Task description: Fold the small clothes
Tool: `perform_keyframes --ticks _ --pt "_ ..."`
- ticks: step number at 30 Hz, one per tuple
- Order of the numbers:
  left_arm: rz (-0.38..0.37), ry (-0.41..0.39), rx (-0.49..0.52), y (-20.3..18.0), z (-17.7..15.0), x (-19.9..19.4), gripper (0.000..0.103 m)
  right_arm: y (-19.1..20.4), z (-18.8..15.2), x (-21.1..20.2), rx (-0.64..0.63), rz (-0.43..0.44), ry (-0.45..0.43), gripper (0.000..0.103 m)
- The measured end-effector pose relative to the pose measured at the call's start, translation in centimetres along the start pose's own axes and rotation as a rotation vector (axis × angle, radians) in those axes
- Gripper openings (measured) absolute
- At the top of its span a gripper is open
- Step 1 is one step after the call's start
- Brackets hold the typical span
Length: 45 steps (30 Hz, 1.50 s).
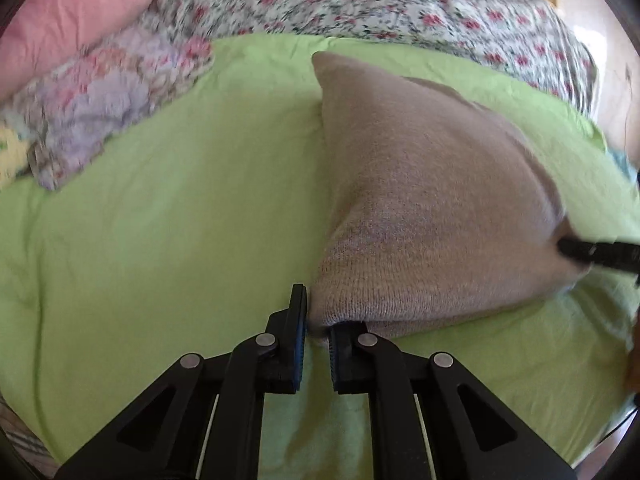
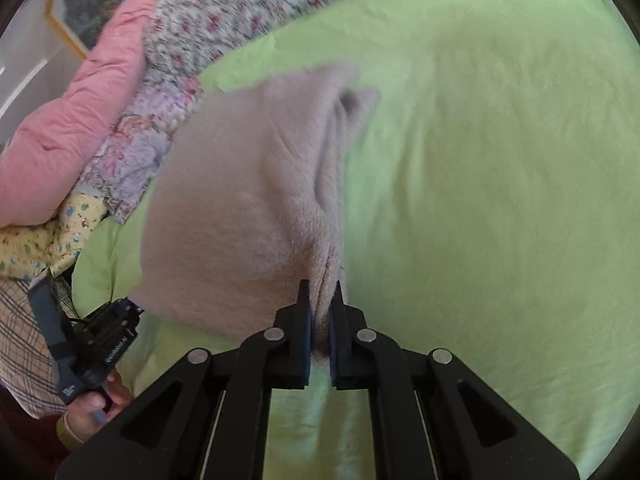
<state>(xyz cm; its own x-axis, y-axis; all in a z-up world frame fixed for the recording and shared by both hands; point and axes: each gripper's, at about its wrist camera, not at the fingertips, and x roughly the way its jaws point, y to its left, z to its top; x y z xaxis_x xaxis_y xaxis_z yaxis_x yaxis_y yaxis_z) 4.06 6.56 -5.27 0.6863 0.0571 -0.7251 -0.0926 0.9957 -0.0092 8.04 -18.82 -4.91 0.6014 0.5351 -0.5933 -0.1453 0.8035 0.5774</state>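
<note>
Nearest in the left wrist view, the left tool (image 1: 318,320) pinches the near corner of the beige knit garment (image 1: 420,200), with cloth bunched between its pads. In the right wrist view the right tool (image 2: 320,308) is likewise closed on a gathered edge of the same garment (image 2: 240,200), the fabric puckering into folds just ahead of the grip.

The garment hangs stretched between the two tools, its near edge lifted off the green sheet (image 1: 160,220) while the far corner seems to rest on the bed; motion blur makes that contact hard to confirm. From the left tool the cloth runs forward and to the right, where the right tool's black tip (image 1: 592,254) bites the opposite edge. So its held edge spans from one tool to the other, and both are equally engaged.

The next fold likely turns on carrying this held edge forward toward the far corner.

Beyond lie a floral bedspread (image 1: 360,0), a patterned lilac cloth (image 1: 112,100) and a pink quilt (image 1: 72,12).
</note>
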Motion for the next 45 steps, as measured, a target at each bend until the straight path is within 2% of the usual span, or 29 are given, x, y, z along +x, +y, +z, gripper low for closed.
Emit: perform_keyframes --ticks 5,9,11,17,22,27,31,33,34,38,42,45 --pt "-0.075 0.040 -0.065 1.3 0.3 0.5 0.011 0.4 -0.1 0.1 -0.014 -0.008 -0.004 0.007" --pt "-0.123 0.072 -0.055 1.9 0.5 0.2 0.017 0.2 0.0 -0.3 -0.014 -0.021 0.001 0.009" --pt "-0.150 0.078 -0.043 2.2 0.4 -0.5 0.018 0.0 0.2 -0.6 0.011 -0.027 0.013 0.030" --pt "-0.221 0.050 -0.024 3.8 0.4 -3.8 0.018 -0.4 0.9 -3.7 0.047 -0.002 -0.056 0.032" --pt "-0.323 -0.028 -0.063 4.4 4.3 -5.1 0.017 0.3 3.8 -5.0 0.046 0.032 -0.118 0.033" --pt "-0.425 -0.082 -0.057 1.6 10.3 -3.0 0.018 1.9 7.9 -3.0 -0.005 0.050 -0.129 0.033" --pt "-0.427 -0.057 -0.036 -0.8 14.5 0.8 0.017 2.5 11.1 -0.4 -0.023 0.096 -0.101 0.033" --pt "-0.427 -0.014 -0.020 -1.6 15.8 3.0 0.017 2.7 12.5 1.2 -0.041 0.099 -0.084 0.033" --pt "-0.400 0.017 -0.003 -1.9 16.2 4.4 0.017 2.8 13.2 2.2 -0.052 0.099 -0.072 0.033" --pt "-0.308 0.100 0.063 -2.2 16.4 8.2 0.011 2.2 14.4 5.1 -0.064 0.087 -0.027 0.033" --pt "-0.320 0.106 0.055 -1.4 15.7 9.7 0.011 1.5 14.7 7.6 -0.075 0.064 0.019 0.033" --pt "-0.314 0.082 0.068 -1.4 14.9 10.0 0.011 1.2 14.6 9.2 -0.108 0.031 0.035 0.026"
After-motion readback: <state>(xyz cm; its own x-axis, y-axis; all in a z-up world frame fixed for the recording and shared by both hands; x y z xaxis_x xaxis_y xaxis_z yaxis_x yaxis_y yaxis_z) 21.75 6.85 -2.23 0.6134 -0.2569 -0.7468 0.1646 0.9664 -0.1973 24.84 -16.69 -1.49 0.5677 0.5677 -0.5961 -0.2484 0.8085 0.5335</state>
